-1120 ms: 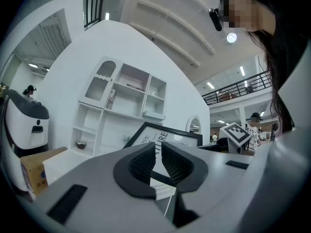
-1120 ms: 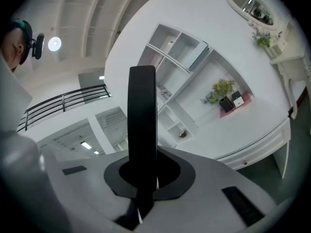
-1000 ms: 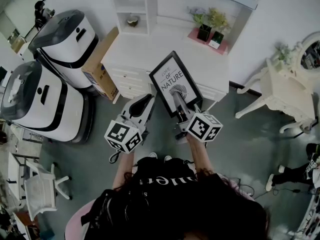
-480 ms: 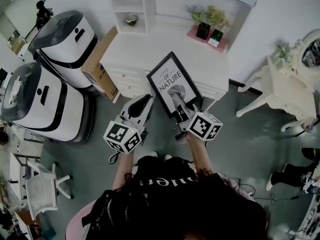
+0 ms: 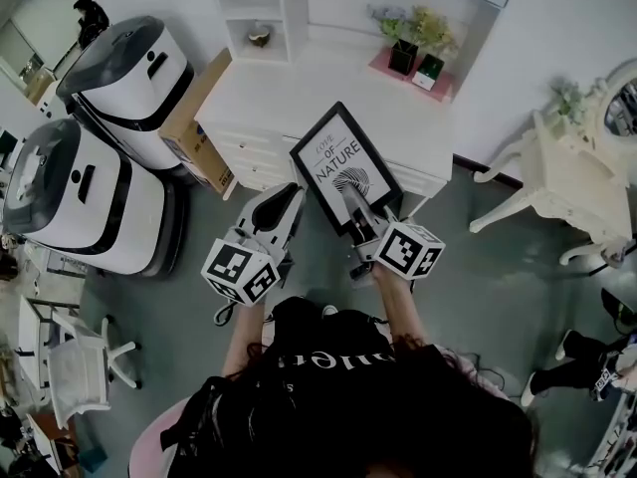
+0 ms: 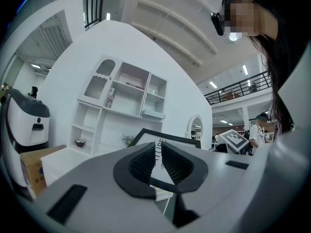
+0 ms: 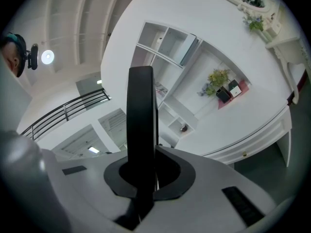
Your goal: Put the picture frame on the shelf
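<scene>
The black picture frame, with a white print reading "LOVE OF NATURE", hangs tilted above the front edge of the white cabinet top. My right gripper is shut on the frame's lower edge. In the right gripper view the frame stands edge-on between the jaws of the right gripper. My left gripper is shut and empty, just left of the frame. The left gripper points at the frame. The white shelf unit stands at the back of the cabinet.
Two big white-and-black machines and a cardboard box stand left of the cabinet. Potted plants sit on a pink tray at its back right. A small bowl sits in one shelf compartment. A white ornate table is at right.
Almost nothing: both grippers and the frame keep nearly the same place, and the left gripper has drifted slightly left.
</scene>
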The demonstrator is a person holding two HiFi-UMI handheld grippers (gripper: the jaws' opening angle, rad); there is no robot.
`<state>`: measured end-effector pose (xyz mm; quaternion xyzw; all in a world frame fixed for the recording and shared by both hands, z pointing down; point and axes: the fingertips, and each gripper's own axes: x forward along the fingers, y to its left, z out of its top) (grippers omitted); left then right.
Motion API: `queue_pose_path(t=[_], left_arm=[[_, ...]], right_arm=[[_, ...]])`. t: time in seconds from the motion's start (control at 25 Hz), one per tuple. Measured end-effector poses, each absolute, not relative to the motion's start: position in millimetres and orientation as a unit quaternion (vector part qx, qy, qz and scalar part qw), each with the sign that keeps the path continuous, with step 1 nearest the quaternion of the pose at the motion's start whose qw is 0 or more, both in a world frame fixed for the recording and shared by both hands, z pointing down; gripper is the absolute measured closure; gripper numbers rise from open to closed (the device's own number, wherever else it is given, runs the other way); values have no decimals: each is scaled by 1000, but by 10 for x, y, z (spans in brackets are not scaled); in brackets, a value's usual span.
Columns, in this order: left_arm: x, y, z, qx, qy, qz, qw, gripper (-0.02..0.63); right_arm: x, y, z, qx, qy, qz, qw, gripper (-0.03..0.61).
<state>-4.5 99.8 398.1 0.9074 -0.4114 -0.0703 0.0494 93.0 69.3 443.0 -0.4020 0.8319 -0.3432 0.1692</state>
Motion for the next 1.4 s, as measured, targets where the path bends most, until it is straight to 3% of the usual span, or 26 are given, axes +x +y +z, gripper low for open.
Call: queue_pose_path(t=[0.72,1.4], left_arm=[[-7,421,4088,913,-399,-54,57,563],[-912,-1462,4027,927,-362,-75,70,563]], right_arm=[[1009,103,4513,-411,823,-351,174,526],[229,-1642,4429,-443,808,-349,172,526]])
